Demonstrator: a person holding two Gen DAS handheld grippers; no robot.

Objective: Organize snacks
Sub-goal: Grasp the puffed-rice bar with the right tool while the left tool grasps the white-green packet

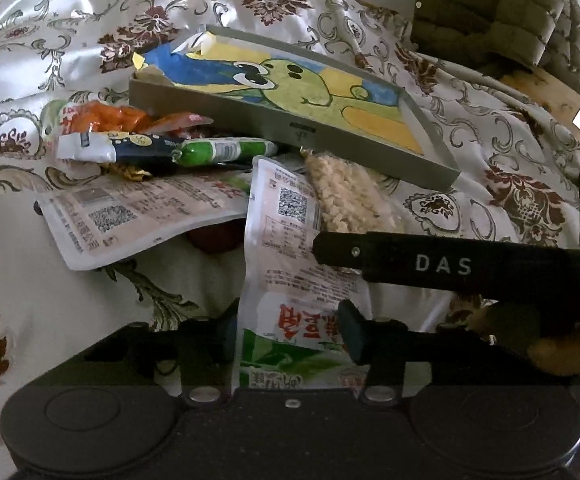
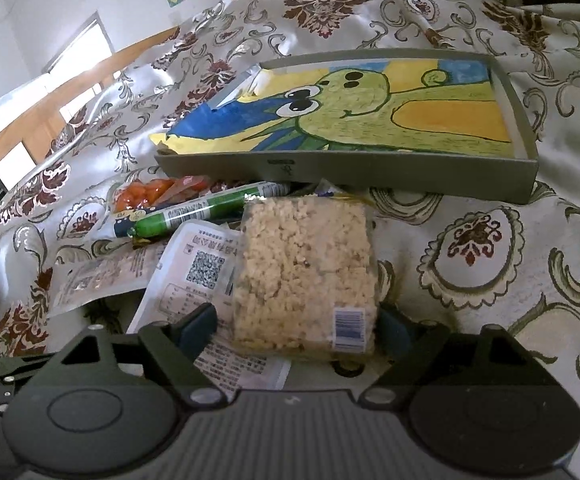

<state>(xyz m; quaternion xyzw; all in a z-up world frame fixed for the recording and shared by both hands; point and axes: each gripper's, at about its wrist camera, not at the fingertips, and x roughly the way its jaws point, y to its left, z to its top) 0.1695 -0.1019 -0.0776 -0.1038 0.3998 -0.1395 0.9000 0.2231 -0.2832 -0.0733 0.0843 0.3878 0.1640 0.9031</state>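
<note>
Left wrist view: your left gripper (image 1: 287, 334) stands half-closed astride the white pouch (image 1: 290, 280), whose long axis runs near to far.

Right wrist view: your right gripper (image 2: 296, 326) gapes wide around the rice-crisp bag (image 2: 304, 264), lying lengthwise toward the tray (image 2: 370, 176).

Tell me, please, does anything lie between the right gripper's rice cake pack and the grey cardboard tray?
Nothing visible does. The clear pack of puffed rice cake sits between the right gripper's fingers, and the shallow grey cardboard tray lies just beyond its far end.
</note>
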